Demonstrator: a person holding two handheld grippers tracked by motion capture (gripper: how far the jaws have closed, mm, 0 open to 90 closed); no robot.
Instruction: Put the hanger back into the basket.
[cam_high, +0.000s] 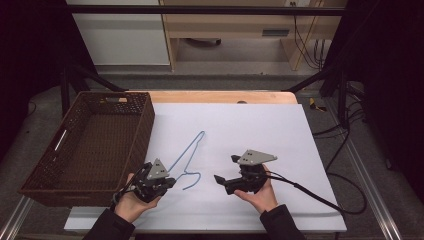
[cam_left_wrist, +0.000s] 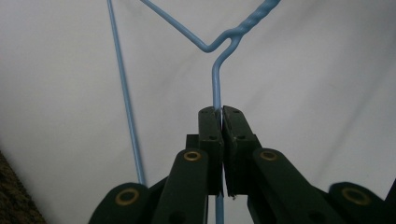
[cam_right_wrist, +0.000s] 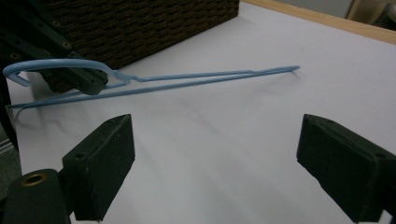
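1. Hanger (cam_high: 187, 157): a thin blue wire one, over the white sheet (cam_high: 250, 130) that covers the desk (cam_high: 220, 96), just right of the brown woven basket (cam_high: 90, 145).
2. Its hook end points toward the person, and its far corner reaches up the sheet away from them.
3. Left gripper (cam_high: 170, 181) has its jaws clenched on the hanger's hook wire, just below the twisted neck; in the left gripper view the wire (cam_left_wrist: 216, 88) runs straight up out of the pressed-together pads.
4. In the right gripper view the hook end looks lifted clear of the sheet, with a shadow under it, while the far tip (cam_right_wrist: 292, 69) sits low near the paper; whether that tip touches I cannot tell.
5. Right gripper (cam_high: 225, 172) is held in the person's right hand to the right of the hanger, apart from it, pointing left toward it.
6. Its jaws stand wide apart and released, with nothing between them but bare sheet.
7. A black cable (cam_high: 320, 197) trails from the right gripper across the sheet to the right.
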